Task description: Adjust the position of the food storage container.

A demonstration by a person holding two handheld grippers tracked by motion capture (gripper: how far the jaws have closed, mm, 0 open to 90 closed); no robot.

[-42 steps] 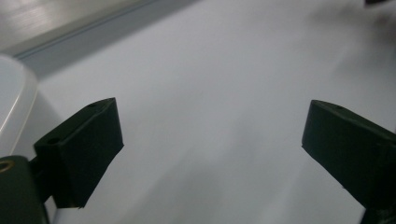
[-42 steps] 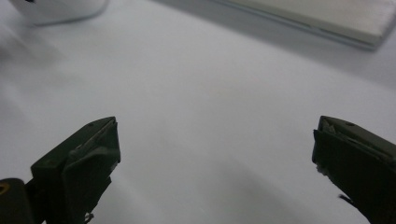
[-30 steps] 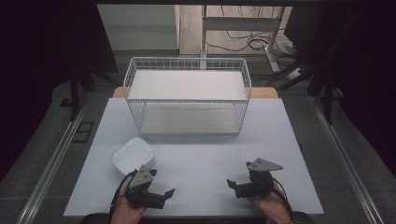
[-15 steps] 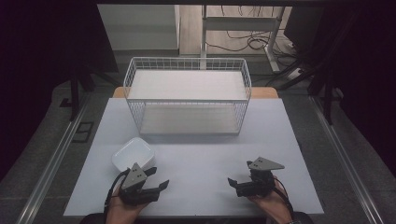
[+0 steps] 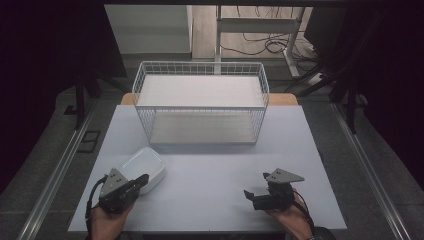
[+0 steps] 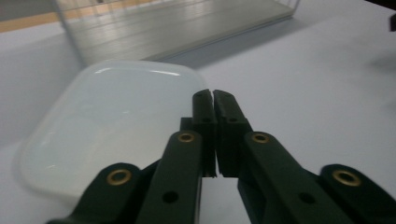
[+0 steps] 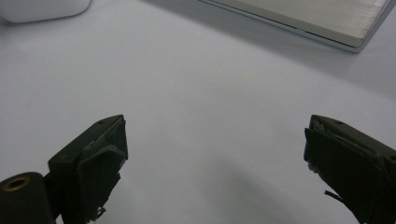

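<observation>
closing on the near rim of the white dish (image 5: 145, 168), your left gripper (image 6: 214, 100) is sitting with its jaws pressed together after just shutting; whether a lip is pinched between them, i cannot tell. the dish is lying in front of the wire basket (image 5: 200, 107), toward its left corner. your right gripper (image 5: 252, 196) is waiting wide and empty, well right of the dish. lifting now is risking a slip, since the grip looks thin.

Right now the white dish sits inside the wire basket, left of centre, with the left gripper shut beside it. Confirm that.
Not quite: the white dish lies on the table in front of the wire basket, as the high view shows. The left gripper is indeed shut beside it.
</observation>
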